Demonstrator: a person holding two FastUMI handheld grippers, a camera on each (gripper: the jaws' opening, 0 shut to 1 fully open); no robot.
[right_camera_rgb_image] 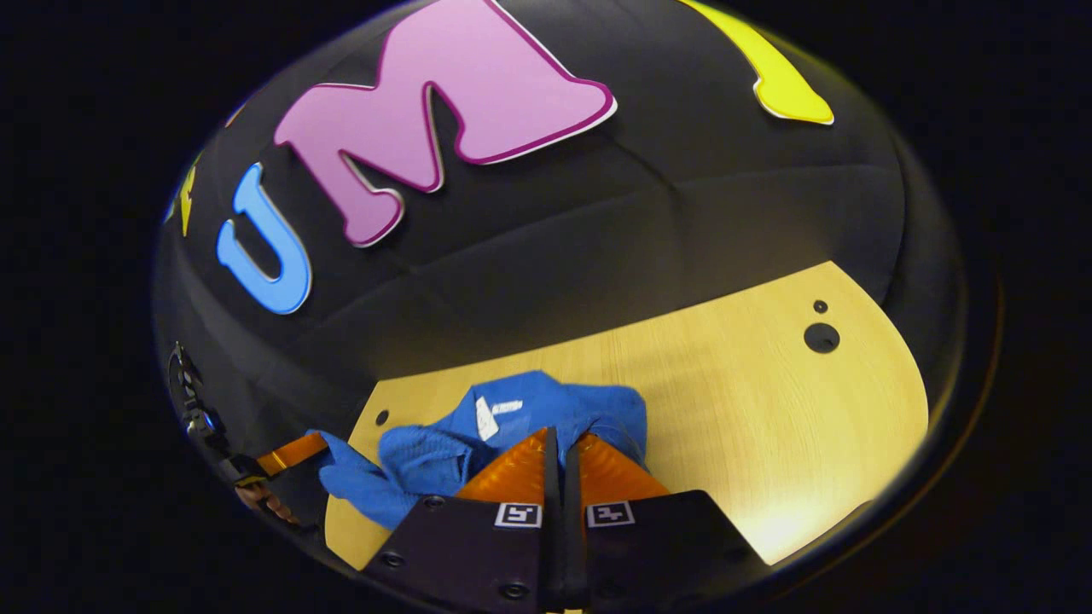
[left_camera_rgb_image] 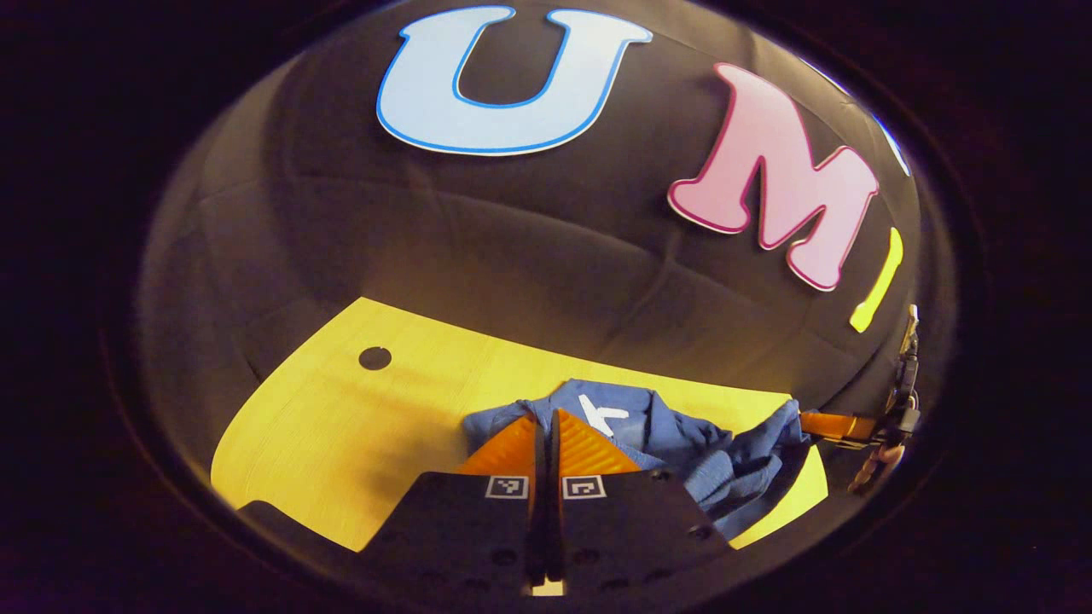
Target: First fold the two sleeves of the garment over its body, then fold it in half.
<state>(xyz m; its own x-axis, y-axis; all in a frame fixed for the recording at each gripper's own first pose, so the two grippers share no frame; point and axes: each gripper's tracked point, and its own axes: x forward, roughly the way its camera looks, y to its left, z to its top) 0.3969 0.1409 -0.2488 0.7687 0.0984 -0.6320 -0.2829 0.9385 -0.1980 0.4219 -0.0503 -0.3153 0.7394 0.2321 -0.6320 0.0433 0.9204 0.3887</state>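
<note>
A blue garment (left_camera_rgb_image: 682,443) lies bunched on the wooden table (left_camera_rgb_image: 341,443), its white neck label facing up. My left gripper (left_camera_rgb_image: 546,418) is shut, with the cloth's near edge pinched at its tips. Farther right in the left gripper view, my right gripper (left_camera_rgb_image: 806,422) pinches another edge of the cloth. In the right gripper view, the right gripper (right_camera_rgb_image: 560,435) is shut on the garment (right_camera_rgb_image: 444,456) near its collar. At the left of that view, the left gripper (right_camera_rgb_image: 317,445) holds a stretched corner. The cloth sags between the two grippers.
The table (right_camera_rgb_image: 768,409) has bare wood to the right in the right gripper view, with a round hole (right_camera_rgb_image: 821,338). Another hole (left_camera_rgb_image: 374,358) is at the left in the left gripper view. The black booth wall stands close behind the table. A hand (right_camera_rgb_image: 269,503) holds the left gripper.
</note>
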